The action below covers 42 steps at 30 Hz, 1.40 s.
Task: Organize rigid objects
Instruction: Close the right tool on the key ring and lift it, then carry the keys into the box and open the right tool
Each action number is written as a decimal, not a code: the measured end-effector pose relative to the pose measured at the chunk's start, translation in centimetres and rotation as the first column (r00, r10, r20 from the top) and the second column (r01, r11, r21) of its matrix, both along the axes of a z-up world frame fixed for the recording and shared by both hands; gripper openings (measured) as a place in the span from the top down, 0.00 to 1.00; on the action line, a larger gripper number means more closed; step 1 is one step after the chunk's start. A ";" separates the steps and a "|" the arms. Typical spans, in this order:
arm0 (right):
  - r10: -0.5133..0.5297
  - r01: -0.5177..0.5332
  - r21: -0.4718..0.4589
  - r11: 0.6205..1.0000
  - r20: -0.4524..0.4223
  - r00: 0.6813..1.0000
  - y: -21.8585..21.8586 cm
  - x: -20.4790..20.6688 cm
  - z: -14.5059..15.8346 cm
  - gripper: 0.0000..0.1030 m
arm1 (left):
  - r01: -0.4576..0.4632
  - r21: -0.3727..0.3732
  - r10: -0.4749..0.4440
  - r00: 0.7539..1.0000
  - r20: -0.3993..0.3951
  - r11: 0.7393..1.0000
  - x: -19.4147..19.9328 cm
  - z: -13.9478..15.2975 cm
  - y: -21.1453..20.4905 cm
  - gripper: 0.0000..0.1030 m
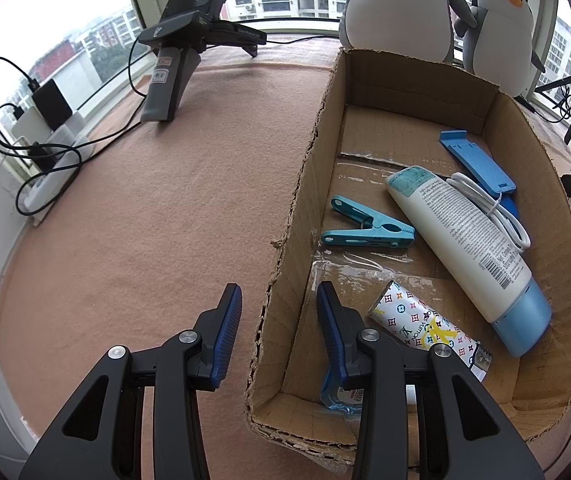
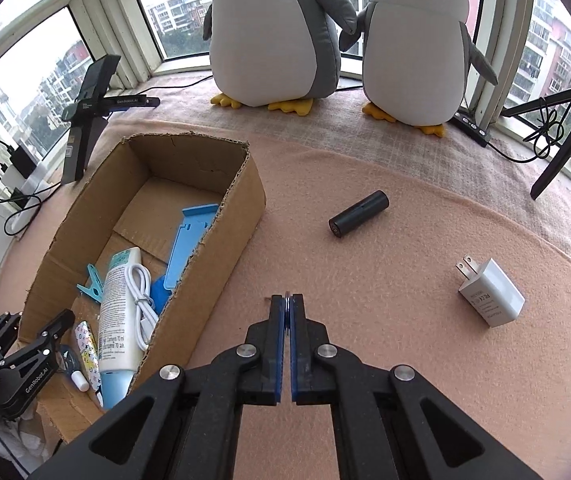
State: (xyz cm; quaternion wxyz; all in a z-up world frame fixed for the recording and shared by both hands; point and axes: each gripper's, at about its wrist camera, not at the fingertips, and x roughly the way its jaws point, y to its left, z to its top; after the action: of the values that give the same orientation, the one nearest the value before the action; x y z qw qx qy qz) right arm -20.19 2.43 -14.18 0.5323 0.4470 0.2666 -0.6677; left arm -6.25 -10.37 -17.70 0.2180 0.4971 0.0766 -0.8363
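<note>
A pink felt cloth covers the worktop (image 2: 385, 280), and two penguin plush toys (image 2: 277, 32) stand at its window edge. The cardboard box (image 2: 221, 240) sits on the left part of the cloth, holding a white tube with a blue cap (image 1: 461, 248), a blue plastic stand (image 1: 477, 164), a patterned can (image 1: 417, 320), a teal clothes peg (image 1: 369, 228) and a coiled white cable (image 1: 497, 208).

The left claw (image 1: 279, 308) is spread open and straddles the box's near left wall — one finger outside over the cloth, the other inside, just beside the can.

The right claw (image 2: 287, 304) is closed on a thin round disc (image 2: 287, 300), seen edge-on between its blue pads, over bare cloth just right of the box.

Still loose on the cloth — a white wall charger (image 2: 489, 296) to the right of the right claw, and a black cylinder (image 2: 359, 214) beyond it, both well apart from its tips.
</note>
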 end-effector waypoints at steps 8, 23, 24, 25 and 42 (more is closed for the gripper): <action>0.016 -0.018 -0.087 0.996 -0.024 1.000 0.4 1.1 4.3 0.98 | 0.000 0.001 0.000 1.000 -0.002 1.000 0.0 0.1 0.2 0.64; 0.126 -0.131 -0.154 0.979 -0.037 0.991 -3.7 5.4 7.7 0.98 | -0.003 0.014 0.003 1.000 -0.011 1.000 -0.1 0.1 0.0 0.64; 0.132 -0.135 -0.152 0.979 -0.034 0.991 -4.0 5.6 7.6 0.98 | -0.003 0.014 0.003 1.000 -0.011 1.000 -0.1 0.1 0.0 0.64; 0.139 -0.141 -0.148 0.979 -0.028 0.990 -4.3 5.8 7.5 0.98 | -0.003 0.014 0.003 1.000 -0.011 1.000 -0.1 0.1 0.0 0.64; 0.184 -0.182 -0.090 0.979 0.013 0.983 -7.9 7.1 5.0 0.98 | -0.007 0.013 0.007 1.000 -0.011 1.000 -0.1 0.0 -0.1 0.64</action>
State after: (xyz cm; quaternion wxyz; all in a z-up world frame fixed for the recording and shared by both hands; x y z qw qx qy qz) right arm -13.07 -5.48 -9.13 0.6134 0.4036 0.2710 -0.6224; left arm -6.32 -10.43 -17.66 0.2172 0.4937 0.0848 -0.8378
